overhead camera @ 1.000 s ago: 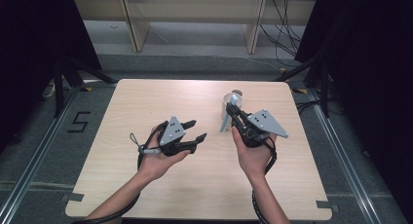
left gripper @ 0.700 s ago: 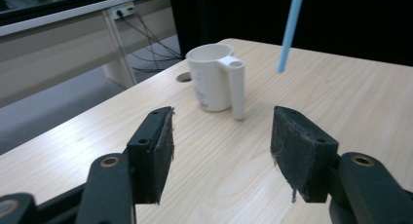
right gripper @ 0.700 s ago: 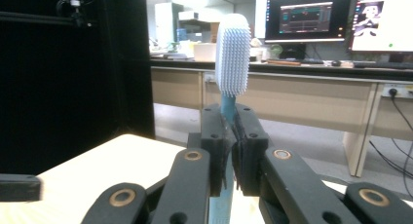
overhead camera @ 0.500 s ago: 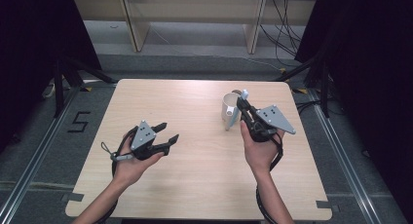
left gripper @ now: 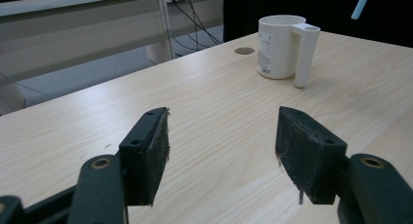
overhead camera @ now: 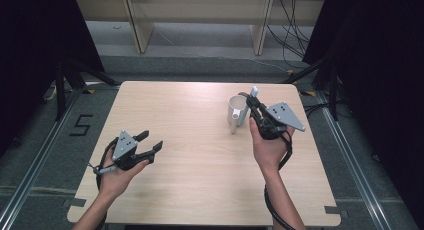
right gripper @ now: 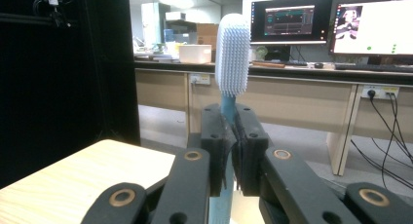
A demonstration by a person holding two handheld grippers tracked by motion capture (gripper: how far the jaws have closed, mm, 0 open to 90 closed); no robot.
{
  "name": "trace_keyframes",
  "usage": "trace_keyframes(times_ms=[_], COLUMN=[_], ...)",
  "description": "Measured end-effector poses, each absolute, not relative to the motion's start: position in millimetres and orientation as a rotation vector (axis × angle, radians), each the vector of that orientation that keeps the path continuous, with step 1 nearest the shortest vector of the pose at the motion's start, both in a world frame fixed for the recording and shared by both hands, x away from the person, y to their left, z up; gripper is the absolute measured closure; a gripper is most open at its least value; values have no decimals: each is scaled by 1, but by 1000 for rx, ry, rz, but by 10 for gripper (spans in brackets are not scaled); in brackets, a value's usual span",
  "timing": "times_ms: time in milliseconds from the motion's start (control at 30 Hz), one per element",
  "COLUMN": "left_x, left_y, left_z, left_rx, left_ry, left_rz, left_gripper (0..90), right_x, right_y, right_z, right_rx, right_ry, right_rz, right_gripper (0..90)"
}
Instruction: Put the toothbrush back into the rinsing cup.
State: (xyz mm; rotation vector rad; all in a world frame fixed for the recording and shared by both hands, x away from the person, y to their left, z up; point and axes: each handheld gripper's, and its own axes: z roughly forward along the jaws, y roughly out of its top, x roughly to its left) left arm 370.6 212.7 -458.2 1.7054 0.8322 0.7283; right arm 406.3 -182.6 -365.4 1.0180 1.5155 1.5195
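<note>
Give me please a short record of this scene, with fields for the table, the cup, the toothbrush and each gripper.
table: light wood table
cup: white cup standing upright on the table, with its handle reaching down to the tabletop
toothbrush: toothbrush held head up, bristles showing
right gripper: right gripper shut on the toothbrush, just beside the cup
left gripper: left gripper open, holding nothing

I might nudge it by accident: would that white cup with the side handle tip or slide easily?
The white cup looks like thin plastic and seems empty, so probably light and easily slid. It stands upright on the smooth table; its long handle reaching the tabletop may resist tipping that way.
</note>
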Motion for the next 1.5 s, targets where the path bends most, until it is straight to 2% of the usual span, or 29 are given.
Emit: trace_keyframes(times_ms=[667,1500], left_x=[361,358], left_y=[238,251], left_z=[-479,-493], left_rx=[1643,1608], left_ry=[934,1004], left_rz=[751,757], left_gripper=[355,355], right_x=[422,440], right_y=[-184,-169], right_z=[-356,-352], right_rx=[1003,1006], right_ry=[1489,1511], right_rz=[1497,1474], right_gripper=[851,851])
